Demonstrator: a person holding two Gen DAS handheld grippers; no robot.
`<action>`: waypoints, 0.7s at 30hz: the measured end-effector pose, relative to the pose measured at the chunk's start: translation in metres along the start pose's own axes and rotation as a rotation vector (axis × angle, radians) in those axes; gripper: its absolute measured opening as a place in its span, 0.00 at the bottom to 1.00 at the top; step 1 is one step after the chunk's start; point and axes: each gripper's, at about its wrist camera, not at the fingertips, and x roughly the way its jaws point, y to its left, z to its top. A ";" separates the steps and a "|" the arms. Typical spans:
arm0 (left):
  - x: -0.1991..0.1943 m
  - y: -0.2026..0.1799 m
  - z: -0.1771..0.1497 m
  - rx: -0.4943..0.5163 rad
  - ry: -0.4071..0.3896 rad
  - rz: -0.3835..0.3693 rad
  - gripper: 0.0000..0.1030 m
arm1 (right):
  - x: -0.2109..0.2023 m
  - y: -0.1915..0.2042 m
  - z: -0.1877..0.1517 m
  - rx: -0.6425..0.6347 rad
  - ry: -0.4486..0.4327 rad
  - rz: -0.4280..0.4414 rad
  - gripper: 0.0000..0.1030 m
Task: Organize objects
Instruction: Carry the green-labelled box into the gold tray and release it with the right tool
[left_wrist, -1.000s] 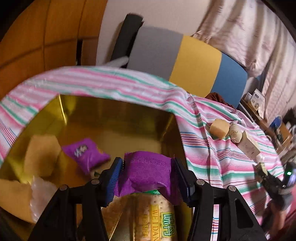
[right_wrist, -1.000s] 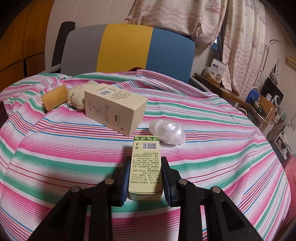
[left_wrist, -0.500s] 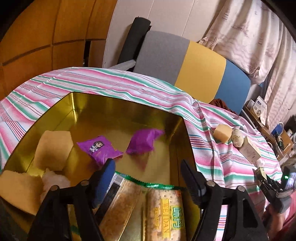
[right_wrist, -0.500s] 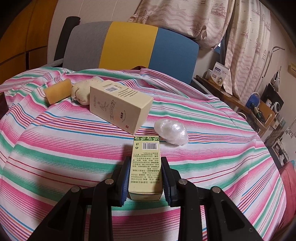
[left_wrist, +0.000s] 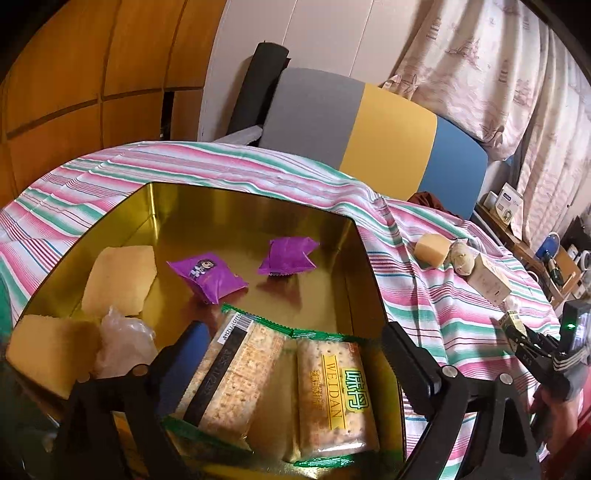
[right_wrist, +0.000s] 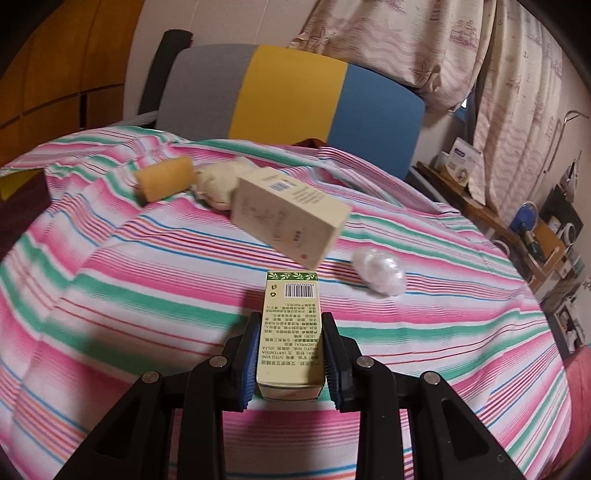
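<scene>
right gripper (right_wrist: 290, 363) clamped on the small pale-yellow cardboard carton (right_wrist: 290, 332), long axis toward 12 o'clock; gold metal tin (left_wrist: 255, 206) lies at its 9 o'clock; left gripper (left_wrist: 295, 347) over the tin, jaws opening, nothing between them.

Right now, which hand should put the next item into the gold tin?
The right. Its gripper is already shut on the small green-topped box, ready to carry across. The left gripper hangs over the gold tin with its jaws opening and nothing between them.
</scene>
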 end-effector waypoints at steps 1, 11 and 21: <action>-0.001 0.000 0.000 -0.002 0.000 -0.002 0.93 | -0.003 0.002 0.000 0.012 0.002 0.017 0.29; -0.010 0.000 -0.004 0.009 -0.022 0.010 0.96 | -0.040 0.053 0.016 0.137 -0.032 0.273 0.29; -0.021 0.009 -0.011 0.036 -0.037 0.055 0.98 | -0.084 0.171 0.060 0.082 -0.076 0.584 0.29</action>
